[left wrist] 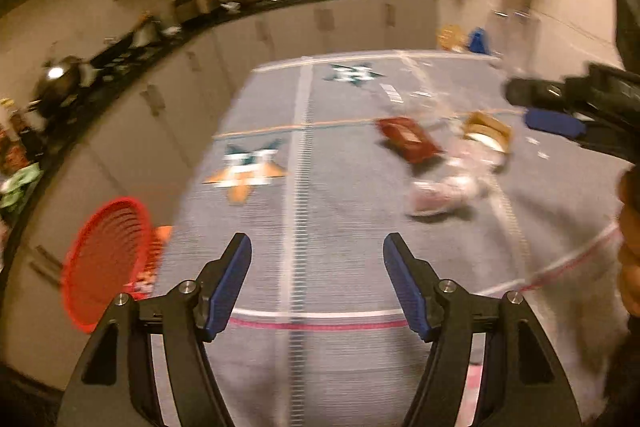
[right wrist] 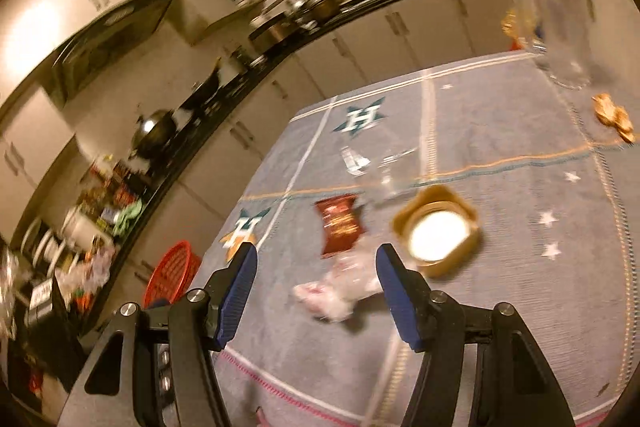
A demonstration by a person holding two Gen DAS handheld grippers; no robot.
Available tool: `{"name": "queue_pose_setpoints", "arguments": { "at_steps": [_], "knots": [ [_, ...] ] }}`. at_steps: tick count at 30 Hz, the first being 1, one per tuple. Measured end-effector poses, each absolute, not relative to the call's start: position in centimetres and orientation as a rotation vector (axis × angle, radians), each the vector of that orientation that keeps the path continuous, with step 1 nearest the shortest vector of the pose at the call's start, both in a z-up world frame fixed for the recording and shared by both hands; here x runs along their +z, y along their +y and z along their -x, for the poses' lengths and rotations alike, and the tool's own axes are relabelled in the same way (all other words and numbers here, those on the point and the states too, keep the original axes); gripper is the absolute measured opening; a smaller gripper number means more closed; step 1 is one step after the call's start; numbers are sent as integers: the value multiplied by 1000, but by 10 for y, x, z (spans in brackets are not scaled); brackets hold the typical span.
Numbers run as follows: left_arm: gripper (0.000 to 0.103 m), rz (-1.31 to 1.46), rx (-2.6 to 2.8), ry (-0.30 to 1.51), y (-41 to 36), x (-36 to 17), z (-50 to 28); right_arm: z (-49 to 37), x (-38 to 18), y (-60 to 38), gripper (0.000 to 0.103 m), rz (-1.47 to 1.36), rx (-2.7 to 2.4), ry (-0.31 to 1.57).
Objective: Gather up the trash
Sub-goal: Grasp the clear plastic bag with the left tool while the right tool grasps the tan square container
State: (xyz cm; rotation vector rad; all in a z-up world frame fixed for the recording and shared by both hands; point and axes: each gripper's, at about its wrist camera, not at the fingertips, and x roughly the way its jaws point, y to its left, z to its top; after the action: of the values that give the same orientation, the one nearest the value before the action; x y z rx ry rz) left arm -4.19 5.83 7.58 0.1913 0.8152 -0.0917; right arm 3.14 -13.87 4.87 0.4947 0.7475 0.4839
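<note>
On the grey star-patterned cloth (right wrist: 500, 187) lie a red snack packet (right wrist: 338, 229), a crumpled clear-and-white wrapper (right wrist: 340, 287) and a brown tub with a white inside (right wrist: 438, 235). My right gripper (right wrist: 317, 249) hovers open just short of the wrapper, nothing touching its blue pads. The left wrist view shows the same packet (left wrist: 408, 139), wrapper (left wrist: 448, 183) and tub (left wrist: 486, 133) at the right. My left gripper (left wrist: 317, 239) is open and empty over bare cloth. A red mesh basket (left wrist: 106, 263) stands off the cloth's left edge. The right gripper (left wrist: 536, 107) enters from the right.
Clear plastic scrap (right wrist: 380, 167), a clear plastic jug (right wrist: 560, 35) and a crumpled orange-brown piece (right wrist: 612, 117) lie farther back. A dark counter (right wrist: 224, 95) crowded with pots and packets runs along the left. A hand (left wrist: 630, 227) is at the right edge. Both views are motion-blurred.
</note>
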Motion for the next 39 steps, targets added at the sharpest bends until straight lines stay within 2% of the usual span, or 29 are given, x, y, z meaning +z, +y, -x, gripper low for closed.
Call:
{"name": "queue_pose_setpoints", "arguments": {
  "at_steps": [8, 17, 19, 21, 24, 26, 28, 33, 34, 36, 39],
  "knots": [
    [77, -271, -284, 834, -12, 64, 13, -42, 34, -179, 66, -582, 318, 757],
    [77, -390, -251, 849, -56, 30, -28, -57, 13, -189, 66, -598, 238, 835],
    [68, -396, -229, 863, -57, 23, -33, -61, 10, -188, 66, -590, 221, 842],
    [31, -383, -222, 880, -53, 17, -36, -65, 7, -185, 65, -576, 202, 853],
    [30, -343, -224, 886, -44, 15, -37, -69, -1, -183, 58, -551, 173, 873],
    [30, -325, -229, 889, -41, 16, -34, -74, -6, -180, 49, -530, 168, 890],
    [29, -291, -233, 888, -34, 19, -31, -78, -10, -177, 44, -503, 158, 903],
    [30, -257, -239, 866, -23, 22, -19, -86, -16, -169, 40, -443, 138, 907],
    [30, -259, -235, 861, -22, 22, -18, -86, -16, -167, 37, -423, 131, 903],
    [30, -265, -229, 852, -20, 22, -15, -88, -18, -163, 22, -390, 118, 917],
    [29, -260, -228, 853, -18, 21, -15, -88, -19, -165, 18, -396, 115, 912]
  ]
}}
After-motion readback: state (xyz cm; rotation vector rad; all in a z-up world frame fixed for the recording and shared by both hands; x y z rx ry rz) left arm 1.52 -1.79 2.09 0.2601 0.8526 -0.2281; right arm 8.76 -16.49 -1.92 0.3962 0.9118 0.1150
